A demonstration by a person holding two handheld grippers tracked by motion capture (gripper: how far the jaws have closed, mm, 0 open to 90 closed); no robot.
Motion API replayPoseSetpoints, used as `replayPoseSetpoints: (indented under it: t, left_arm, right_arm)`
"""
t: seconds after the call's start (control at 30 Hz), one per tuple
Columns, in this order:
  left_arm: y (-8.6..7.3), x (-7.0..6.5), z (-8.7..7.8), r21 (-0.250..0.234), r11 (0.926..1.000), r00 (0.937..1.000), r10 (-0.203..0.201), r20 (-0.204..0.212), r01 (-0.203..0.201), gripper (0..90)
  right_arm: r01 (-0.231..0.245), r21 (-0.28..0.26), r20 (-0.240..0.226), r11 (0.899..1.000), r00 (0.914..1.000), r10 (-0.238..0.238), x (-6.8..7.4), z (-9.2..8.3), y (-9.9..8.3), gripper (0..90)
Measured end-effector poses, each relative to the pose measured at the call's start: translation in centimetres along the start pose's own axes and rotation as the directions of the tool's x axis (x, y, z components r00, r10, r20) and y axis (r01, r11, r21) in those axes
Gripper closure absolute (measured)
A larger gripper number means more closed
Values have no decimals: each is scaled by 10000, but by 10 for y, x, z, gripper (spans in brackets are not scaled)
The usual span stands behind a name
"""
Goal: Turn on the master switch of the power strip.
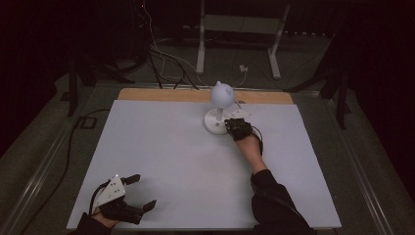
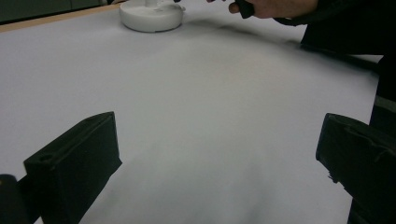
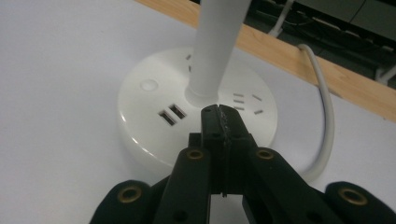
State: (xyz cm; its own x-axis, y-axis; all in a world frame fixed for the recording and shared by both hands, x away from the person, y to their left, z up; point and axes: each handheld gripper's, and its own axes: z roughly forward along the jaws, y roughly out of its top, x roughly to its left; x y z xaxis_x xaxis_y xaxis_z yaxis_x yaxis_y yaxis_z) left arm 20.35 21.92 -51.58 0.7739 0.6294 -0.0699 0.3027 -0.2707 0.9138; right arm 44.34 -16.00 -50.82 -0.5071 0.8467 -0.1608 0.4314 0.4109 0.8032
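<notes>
Lamp (image 1: 219, 110) is seen upper centre of the high view, standing upright on the white table (image 1: 166, 161) near its far wooden edge. A round base (image 3: 154, 116), a white stem (image 3: 215, 51) and a rounded head (image 1: 221, 94) are shown. On the base, two USB slots (image 3: 170, 114), a round button (image 3: 148, 85) and socket slits (image 3: 245, 101) are made out, and a white cord (image 3: 327, 121) is trailed off to the right. The right gripper (image 3: 218, 112) is held over the base, jaws pressed fully together with nothing between them, tips just in front of the stem. The left gripper (image 1: 139, 192) is found at lower left of the high view, jaws spread wide and empty, resting low over bare table, well apart from the lamp.
</notes>
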Motion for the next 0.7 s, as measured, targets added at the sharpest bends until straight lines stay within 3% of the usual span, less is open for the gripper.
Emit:
replayPoseSetpoints:
  t: [0.5,0.7]
  left_arm:
    - [-1,1,-1,11,10000,10000,-75,-49,75,1]
    - [-1,1,0,34,9999,10000,-97,-14,97,1]
  right_arm:
    - [-109,-8,-247,9999,9996,109,-5,8,-2,900]
    - [77,139,-168,9999,9998,-75,-4,9,0,900]
